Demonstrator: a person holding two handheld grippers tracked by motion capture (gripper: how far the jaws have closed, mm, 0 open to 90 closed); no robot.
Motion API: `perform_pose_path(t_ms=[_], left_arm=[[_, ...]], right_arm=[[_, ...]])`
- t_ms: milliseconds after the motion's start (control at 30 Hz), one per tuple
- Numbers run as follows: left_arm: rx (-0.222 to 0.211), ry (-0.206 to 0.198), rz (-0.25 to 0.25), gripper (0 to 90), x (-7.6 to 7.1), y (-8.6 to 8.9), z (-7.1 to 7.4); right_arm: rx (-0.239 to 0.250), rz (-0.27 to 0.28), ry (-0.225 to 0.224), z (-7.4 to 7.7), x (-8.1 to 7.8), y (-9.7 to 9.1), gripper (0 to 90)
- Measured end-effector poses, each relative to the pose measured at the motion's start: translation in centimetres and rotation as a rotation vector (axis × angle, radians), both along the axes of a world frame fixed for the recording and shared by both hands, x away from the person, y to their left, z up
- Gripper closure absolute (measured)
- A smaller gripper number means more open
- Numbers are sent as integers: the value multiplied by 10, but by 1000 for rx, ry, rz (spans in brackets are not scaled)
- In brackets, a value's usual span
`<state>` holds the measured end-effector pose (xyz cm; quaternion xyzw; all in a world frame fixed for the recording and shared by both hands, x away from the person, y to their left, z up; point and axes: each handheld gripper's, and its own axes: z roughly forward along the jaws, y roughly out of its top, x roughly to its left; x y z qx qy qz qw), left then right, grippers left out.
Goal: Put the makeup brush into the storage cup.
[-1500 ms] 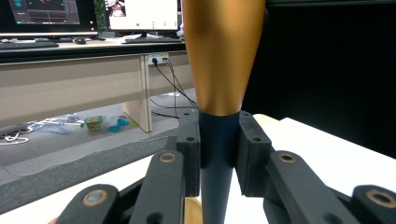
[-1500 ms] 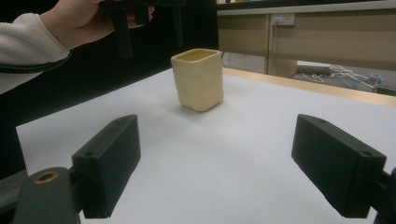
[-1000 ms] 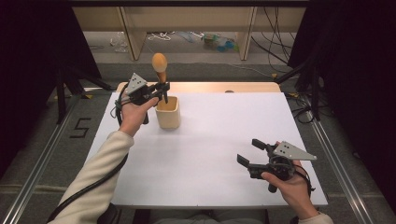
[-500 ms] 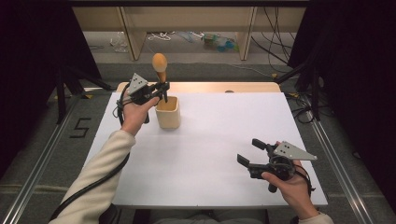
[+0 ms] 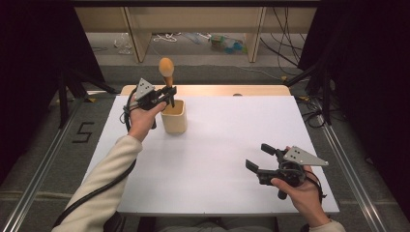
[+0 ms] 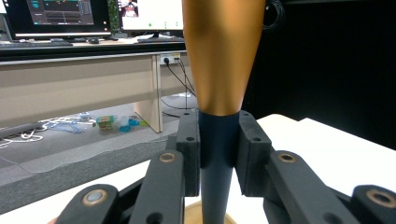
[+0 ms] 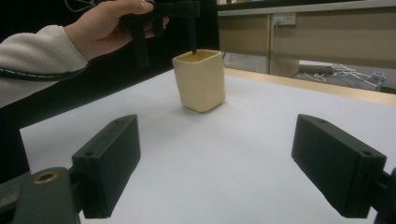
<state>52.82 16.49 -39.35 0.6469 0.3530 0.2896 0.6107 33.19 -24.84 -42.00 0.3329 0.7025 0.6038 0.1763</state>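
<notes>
A utensil with an orange-brown head (image 5: 166, 66) and a dark handle (image 6: 217, 154) stands upright, its lower end inside a cream square cup (image 5: 174, 117) at the table's back left. My left gripper (image 5: 170, 93) is shut on the dark handle just below the head, and both pads (image 6: 189, 149) press its sides. In the right gripper view the thin handle (image 7: 193, 37) drops from the left gripper (image 7: 180, 9) into the cup (image 7: 200, 80). My right gripper (image 5: 258, 155) rests near the front right, open, with bare table between its jaws (image 7: 229, 172).
The white table top (image 5: 227, 130) has a wooden strip (image 5: 217, 90) along its far edge. Beyond it stand desk legs, cables and small items on the floor (image 5: 222, 43). Black curtains hang at both sides.
</notes>
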Motion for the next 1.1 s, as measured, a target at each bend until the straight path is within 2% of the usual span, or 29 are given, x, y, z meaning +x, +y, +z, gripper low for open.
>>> perform_pose_path(t_ms=[67,133,167,200,233,533,600,800,933,1067,1100], left_arm=[[1,-3,5,741,0,1,-1],[5,-3,10,741,0,2,-3],[-3,-1,11,741,0,1,-4],[-3,2,13,741,0,1,-5],[0,-2,12,741,0,2,-6],[6,10,24,741,-1,3,-14],[7,11,26,741,-1,4,-16],[6,11,30,741,0,5,-18],[5,13,34,741,0,5,-19],[1,11,37,741,-1,5,-20],[3,10,35,741,-1,5,-20]], right_arm=[[-12,-3,8,1,-1,-1,166],[-6,18,6,0,0,-1,166],[-6,18,5,0,0,-1,166],[-10,-11,3,1,-1,0,166],[-3,1,3,1,0,0,166],[-14,-10,-2,1,-1,-1,166],[-3,0,1,0,-1,0,166],[-4,2,0,1,-1,0,165],[-27,7,10,2,-2,-1,165],[-9,11,-1,1,-2,0,165],[-18,8,-1,1,-2,-1,165]])
